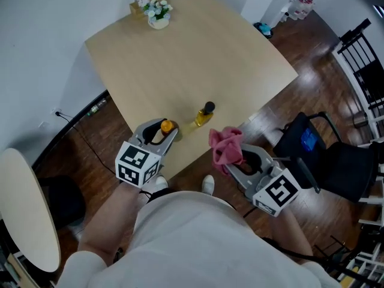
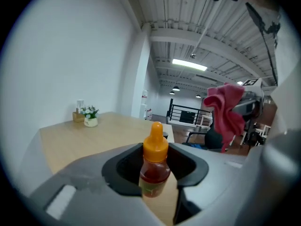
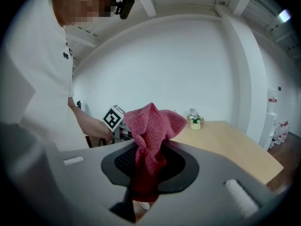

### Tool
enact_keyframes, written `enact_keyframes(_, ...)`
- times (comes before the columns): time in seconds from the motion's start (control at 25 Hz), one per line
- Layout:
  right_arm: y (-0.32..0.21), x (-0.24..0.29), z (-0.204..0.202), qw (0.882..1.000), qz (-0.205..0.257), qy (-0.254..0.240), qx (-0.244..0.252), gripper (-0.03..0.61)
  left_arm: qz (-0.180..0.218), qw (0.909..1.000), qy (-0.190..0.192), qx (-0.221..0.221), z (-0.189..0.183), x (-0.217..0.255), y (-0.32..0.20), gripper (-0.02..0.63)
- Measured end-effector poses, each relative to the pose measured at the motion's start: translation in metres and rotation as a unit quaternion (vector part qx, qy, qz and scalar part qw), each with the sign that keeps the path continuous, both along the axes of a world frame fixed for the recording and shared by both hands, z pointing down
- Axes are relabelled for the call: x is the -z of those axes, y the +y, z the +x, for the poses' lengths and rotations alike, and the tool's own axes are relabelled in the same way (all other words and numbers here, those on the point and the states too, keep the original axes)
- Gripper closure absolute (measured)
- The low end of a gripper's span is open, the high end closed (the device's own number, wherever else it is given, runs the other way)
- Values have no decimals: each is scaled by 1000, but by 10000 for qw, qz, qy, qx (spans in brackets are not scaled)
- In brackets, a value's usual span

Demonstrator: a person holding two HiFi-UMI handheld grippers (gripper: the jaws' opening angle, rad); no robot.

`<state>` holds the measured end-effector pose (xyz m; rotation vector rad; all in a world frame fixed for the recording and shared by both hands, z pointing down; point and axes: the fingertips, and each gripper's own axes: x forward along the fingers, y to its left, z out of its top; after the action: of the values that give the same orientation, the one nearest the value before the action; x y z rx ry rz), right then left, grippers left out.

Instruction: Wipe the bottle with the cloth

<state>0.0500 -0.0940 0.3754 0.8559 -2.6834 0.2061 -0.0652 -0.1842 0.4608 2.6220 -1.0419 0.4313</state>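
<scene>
A small bottle (image 1: 167, 126) with an orange dropper cap and reddish liquid (image 2: 154, 166) stands upright between the jaws of my left gripper (image 1: 162, 131), at the near edge of the wooden table (image 1: 180, 59). The jaws press on its body on both sides (image 2: 155, 175). My right gripper (image 1: 238, 159) hovers off the table's front edge, to the right, shut on a pink-red cloth (image 1: 225, 146). The cloth (image 3: 151, 126) bunches up above the jaws (image 3: 147, 175). It also shows in the left gripper view (image 2: 226, 111), right of the bottle and apart from it.
A second small bottle (image 1: 204, 114), yellow with a black cap, stands on the table between the two grippers. A flower pot (image 1: 158, 14) and a small box (image 1: 141, 1) sit at the far corner. A black chair (image 1: 321, 152) is to the right, a round white table (image 1: 24, 209) to the left.
</scene>
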Motion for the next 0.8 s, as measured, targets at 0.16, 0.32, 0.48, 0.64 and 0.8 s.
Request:
enact_keyframes(0.16, -20, 17, -29, 9985, 311, -211, 397, 488, 248, 9989, 299, -279, 9, 55, 20, 455)
enact_keyframes(0.32, -27, 41, -55, 9934, 624, -494, 831, 488, 361, 9968, 478, -524, 25, 91, 45, 455)
enact_keyframes(0.48, -26, 37, -67, 9901, 610, -557, 1132, 488, 383, 9952, 694, -576, 32, 114, 58, 454)
enact_keyframes(0.64, -25, 8, -58, 9916, 492, -193, 1181, 488, 312, 9943, 927, -421, 26, 125, 59, 454)
enact_keyframes(0.8, -22, -33, -45, 9935, 100, 142, 1127, 488, 373, 9932, 1042, -355, 25, 144, 59, 455)
